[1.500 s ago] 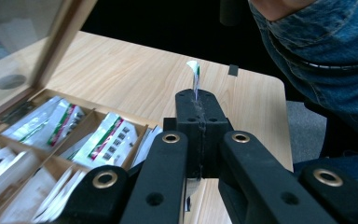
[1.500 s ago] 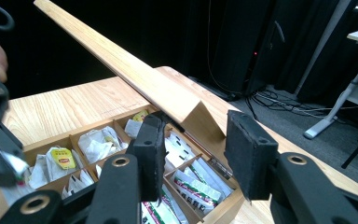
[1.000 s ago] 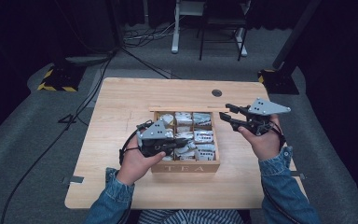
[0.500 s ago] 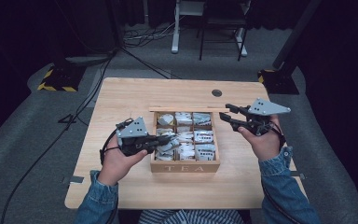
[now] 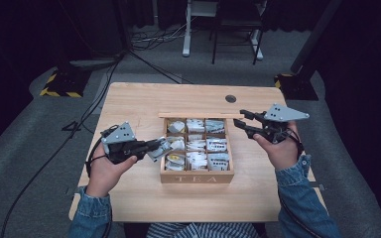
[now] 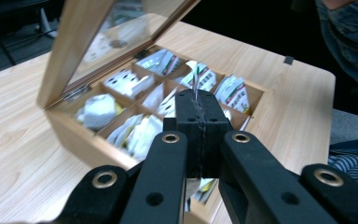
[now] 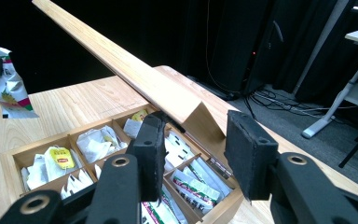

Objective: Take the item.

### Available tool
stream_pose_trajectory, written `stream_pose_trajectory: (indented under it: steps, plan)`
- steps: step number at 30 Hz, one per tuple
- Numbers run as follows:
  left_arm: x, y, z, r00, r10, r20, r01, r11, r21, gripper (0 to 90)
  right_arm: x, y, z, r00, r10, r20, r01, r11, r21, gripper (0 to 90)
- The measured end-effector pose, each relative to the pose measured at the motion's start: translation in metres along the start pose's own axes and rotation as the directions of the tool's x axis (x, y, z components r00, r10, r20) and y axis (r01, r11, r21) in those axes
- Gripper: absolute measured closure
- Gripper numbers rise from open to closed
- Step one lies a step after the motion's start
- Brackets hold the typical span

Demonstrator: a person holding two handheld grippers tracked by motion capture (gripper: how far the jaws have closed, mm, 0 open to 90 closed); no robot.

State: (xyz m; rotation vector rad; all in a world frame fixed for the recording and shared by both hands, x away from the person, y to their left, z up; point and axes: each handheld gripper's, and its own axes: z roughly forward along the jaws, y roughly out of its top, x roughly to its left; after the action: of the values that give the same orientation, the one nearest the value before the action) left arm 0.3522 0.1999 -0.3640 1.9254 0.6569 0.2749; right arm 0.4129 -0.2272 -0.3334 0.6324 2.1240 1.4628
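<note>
- The tea bag packet [image 5: 159, 148] is pinched in my left gripper [image 5: 155, 147], hanging in the air just over the left edge of the tea box [image 5: 197, 176]; it touches neither box nor table.
- From my left gripper's own camera the jaws are pressed flat together, with a thin edge of the packet [image 6: 196, 84] sticking up from the seam and a bit more showing below.
- From my right gripper's camera the same packet [image 7: 10, 88] dangles at the far left, above the table [image 5: 144, 101].
- The tea box is open, its glass lid [image 6: 116, 32] standing upright at the back, its compartments full of other tea bags [image 5: 217, 145].
- My right gripper [image 5: 241, 122] is in the air by the box's back right corner, jaws partly open and holding nothing; the lid's top edge runs just past its left jaw.
- The box sits near the middle of the table, "TEA" on its front wall facing me.
</note>
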Motion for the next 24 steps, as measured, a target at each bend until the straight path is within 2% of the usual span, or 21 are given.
stream_pose_trajectory:
  steps: [2, 7, 8, 9, 14, 17, 18, 19, 21, 22, 24]
  plan:
    - [0.002, -0.001, -0.001, 1.0000, 0.001, -0.010, -0.001, 1.0000, 0.004, 89.8, 0.000, 0.000, 0.000, 1.0000, 0.000, 0.001, 0.000, 1.000, -0.001, 58.6]
    - [0.011, -0.007, -0.007, 0.9976, -0.023, -0.066, 0.025, 0.9993, 0.026, 89.7, -0.001, 0.001, 0.001, 1.0000, 0.000, 0.002, 0.000, 1.000, -0.007, 58.5]
    - [0.015, -0.010, -0.010, 0.9956, -0.030, -0.089, 0.033, 0.9988, 0.035, 89.7, -0.002, 0.001, 0.001, 1.0000, 0.001, 0.001, -0.001, 1.000, -0.008, 58.4]
    - [0.015, -0.010, -0.010, 0.9956, -0.030, -0.089, 0.033, 0.9988, 0.035, 89.7, -0.002, 0.001, 0.001, 1.0000, 0.001, 0.001, -0.001, 1.000, -0.008, 58.4]
    - [0.027, -0.018, -0.013, 0.9878, -0.073, -0.138, 0.082, 0.9950, 0.057, 89.7, -0.001, 0.000, 0.001, 1.0000, 0.001, -0.003, -0.001, 1.000, -0.008, 58.4]
    - [0.034, -0.024, -0.012, 0.9836, -0.101, -0.149, 0.112, 0.9913, 0.069, 89.7, -0.001, 0.000, 0.001, 1.0000, 0.003, -0.004, -0.003, 1.000, -0.008, 58.3]
    - [0.040, -0.028, -0.011, 0.9800, -0.112, -0.164, 0.126, 0.9890, 0.077, 89.7, -0.001, 0.000, 0.001, 1.0000, 0.004, -0.002, -0.004, 1.000, -0.007, 58.3]
    - [0.040, -0.028, -0.011, 0.9800, -0.112, -0.164, 0.126, 0.9890, 0.077, 89.6, -0.001, 0.000, 0.001, 1.0000, 0.004, -0.002, -0.004, 1.000, -0.007, 58.3]
    - [0.048, -0.035, -0.008, 0.9736, -0.133, -0.186, 0.152, 0.9842, 0.091, 89.6, -0.001, 0.000, 0.000, 1.0000, 0.004, -0.004, -0.004, 1.000, -0.006, 58.3]
    - [0.048, -0.035, -0.008, 0.9736, -0.133, -0.186, 0.152, 0.9842, 0.091, 89.6, -0.001, 0.000, 0.000, 1.0000, 0.004, -0.004, -0.004, 1.000, -0.006, 58.3]
    - [0.052, -0.039, -0.006, 0.9682, -0.151, -0.199, 0.173, 0.9801, 0.097, 89.6, -0.001, -0.001, 0.000, 1.0000, 0.005, -0.004, -0.005, 1.000, -0.007, 58.3]
